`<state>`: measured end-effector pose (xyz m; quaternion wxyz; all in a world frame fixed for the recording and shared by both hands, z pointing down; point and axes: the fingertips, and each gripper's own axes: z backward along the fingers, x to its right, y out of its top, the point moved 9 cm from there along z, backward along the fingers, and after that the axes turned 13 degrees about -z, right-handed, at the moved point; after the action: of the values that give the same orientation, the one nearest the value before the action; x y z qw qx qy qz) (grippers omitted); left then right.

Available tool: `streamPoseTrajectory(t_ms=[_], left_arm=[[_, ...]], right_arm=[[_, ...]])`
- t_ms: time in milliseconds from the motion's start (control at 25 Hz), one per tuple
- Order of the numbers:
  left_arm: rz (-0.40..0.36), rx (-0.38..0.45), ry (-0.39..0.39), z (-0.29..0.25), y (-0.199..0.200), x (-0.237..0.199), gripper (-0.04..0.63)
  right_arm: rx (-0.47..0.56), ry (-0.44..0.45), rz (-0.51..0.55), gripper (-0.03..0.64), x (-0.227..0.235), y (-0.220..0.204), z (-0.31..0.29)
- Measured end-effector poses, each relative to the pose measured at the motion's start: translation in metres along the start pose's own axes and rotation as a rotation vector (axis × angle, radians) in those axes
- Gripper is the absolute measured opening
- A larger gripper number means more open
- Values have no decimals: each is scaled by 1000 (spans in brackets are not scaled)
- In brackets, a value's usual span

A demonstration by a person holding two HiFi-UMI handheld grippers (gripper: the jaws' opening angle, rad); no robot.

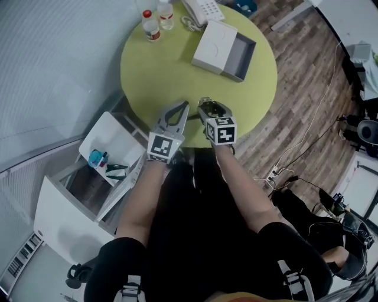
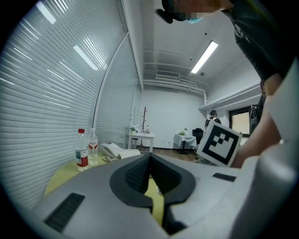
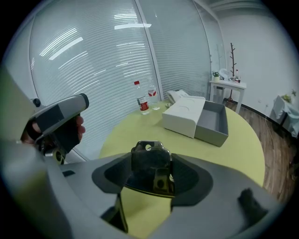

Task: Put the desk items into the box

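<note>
A white box (image 1: 214, 46) with its grey drawer (image 1: 241, 56) pulled out lies at the far side of the round green table (image 1: 153, 71). The box (image 3: 184, 114) and its grey drawer (image 3: 214, 122) also show ahead in the right gripper view. My right gripper (image 1: 210, 107) hovers over the table's near edge, shut on a small black desk item (image 3: 149, 158) with a hole at its top. That black item (image 1: 212, 110) fills the gap between the pads. Just left of it my left gripper (image 1: 186, 105) is shut and empty, and its jaws (image 2: 149, 157) meet at the tips.
Two water bottles (image 1: 152, 26) and a white telephone (image 1: 201, 9) stand at the table's far left edge. A white shelf unit (image 1: 112, 141) holding a blue object and pliers sits left of my legs. Cables and bags lie on the wooden floor (image 1: 307, 118) at the right.
</note>
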<state>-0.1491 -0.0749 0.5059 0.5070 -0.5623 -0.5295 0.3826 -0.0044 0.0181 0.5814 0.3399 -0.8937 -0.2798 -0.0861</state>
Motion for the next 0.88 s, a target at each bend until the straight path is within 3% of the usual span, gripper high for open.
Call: streamPoseTrajectory(t_ms=[520,880], left_arm=[[-22,7,-46,-19,25,20,9],[-28,-10,-5,-69,42,40,9]], right_arm=[[33,20,40,273,18,26,43],[-2,85,99,273,63,54,47]])
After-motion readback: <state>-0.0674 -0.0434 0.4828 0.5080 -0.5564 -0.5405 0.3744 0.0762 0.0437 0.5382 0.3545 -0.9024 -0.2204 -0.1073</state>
